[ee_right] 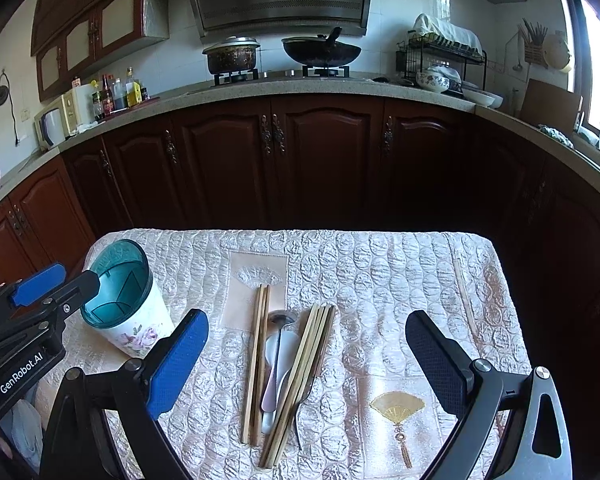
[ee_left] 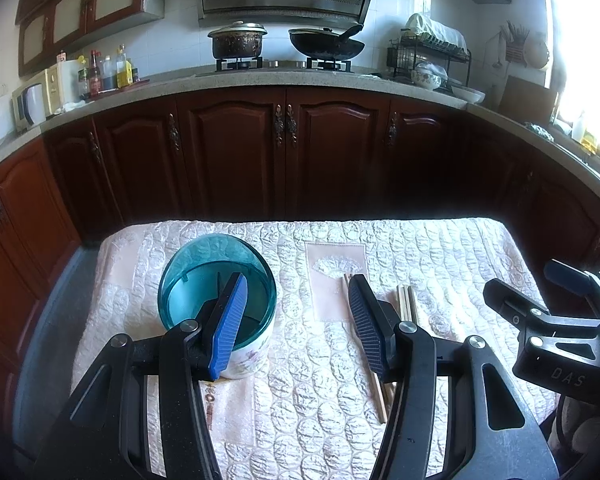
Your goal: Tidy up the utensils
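A white floral utensil holder with a teal insert [ee_right: 122, 304] stands upright on the left of the quilted table [ee_right: 380, 272]; it also shows in the left wrist view [ee_left: 216, 284]. Wooden chopsticks [ee_right: 300, 376] lie in two bundles with a metal spoon [ee_right: 278, 340] and a pale spoon between them. In the left wrist view the chopsticks [ee_left: 406, 304] lie partly behind the right finger. My left gripper [ee_left: 300, 320] is open and empty, its left finger in front of the holder. My right gripper [ee_right: 308, 356] is open and empty above the utensils.
The table's far edge faces dark wooden cabinets [ee_right: 268, 160]. A counter behind holds a pot [ee_right: 232, 56], a wok [ee_right: 320, 52], a dish rack [ee_right: 440, 60] and bottles [ee_right: 120, 92]. A single chopstick [ee_right: 466, 300] lies near the table's right edge.
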`<state>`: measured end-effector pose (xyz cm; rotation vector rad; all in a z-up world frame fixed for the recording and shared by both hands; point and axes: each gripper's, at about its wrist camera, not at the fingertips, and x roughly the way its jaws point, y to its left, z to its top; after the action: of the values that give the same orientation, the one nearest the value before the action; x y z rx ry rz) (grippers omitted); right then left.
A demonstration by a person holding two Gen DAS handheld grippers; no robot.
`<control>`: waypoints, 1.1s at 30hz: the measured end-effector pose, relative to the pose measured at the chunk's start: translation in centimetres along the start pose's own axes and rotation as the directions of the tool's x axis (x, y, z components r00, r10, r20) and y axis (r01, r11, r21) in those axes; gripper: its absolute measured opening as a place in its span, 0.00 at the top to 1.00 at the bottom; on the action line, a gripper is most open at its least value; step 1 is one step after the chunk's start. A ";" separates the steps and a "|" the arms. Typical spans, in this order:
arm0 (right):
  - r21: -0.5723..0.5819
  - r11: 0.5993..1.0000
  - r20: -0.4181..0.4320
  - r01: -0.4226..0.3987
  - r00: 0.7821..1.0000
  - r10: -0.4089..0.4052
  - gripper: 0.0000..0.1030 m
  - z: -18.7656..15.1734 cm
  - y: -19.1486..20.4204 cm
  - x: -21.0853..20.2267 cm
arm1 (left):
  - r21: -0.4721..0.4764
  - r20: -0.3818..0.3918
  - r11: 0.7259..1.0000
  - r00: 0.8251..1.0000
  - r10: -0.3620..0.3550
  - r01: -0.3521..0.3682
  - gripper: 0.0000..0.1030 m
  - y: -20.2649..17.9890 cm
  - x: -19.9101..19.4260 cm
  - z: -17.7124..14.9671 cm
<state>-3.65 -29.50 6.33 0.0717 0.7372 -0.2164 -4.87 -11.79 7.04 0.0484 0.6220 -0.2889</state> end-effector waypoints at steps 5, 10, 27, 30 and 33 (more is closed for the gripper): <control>0.000 1.000 -0.012 0.004 1.000 -0.004 0.04 -0.1 -0.1 0.2 | 0.002 -0.003 1.000 1.000 -0.006 0.006 0.49 -0.1 0.2 -0.2; -0.006 1.000 -0.015 0.005 1.000 -0.005 0.04 -0.2 -0.1 0.3 | -0.002 -0.002 1.000 1.000 -0.009 0.009 0.49 -0.1 0.3 -0.3; -0.019 1.000 -0.025 0.007 1.000 -0.007 0.04 -0.3 0.2 0.4 | -0.013 -0.002 1.000 1.000 -0.018 0.018 0.49 0.1 0.3 -0.8; -0.017 1.000 -0.027 0.008 1.000 -0.009 0.04 -0.2 0.1 0.5 | -0.015 -0.006 1.000 1.000 -0.020 0.020 0.49 0.1 0.4 -1.0; -0.016 1.000 -0.030 0.010 0.999 -0.010 0.04 -0.3 0.1 0.6 | -0.017 -0.009 1.000 1.000 -0.021 0.021 0.49 0.1 0.5 -1.0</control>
<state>-3.38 -29.49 5.75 0.0568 0.7693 -0.2194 -5.02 -11.74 5.94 0.0271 0.6339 -0.3041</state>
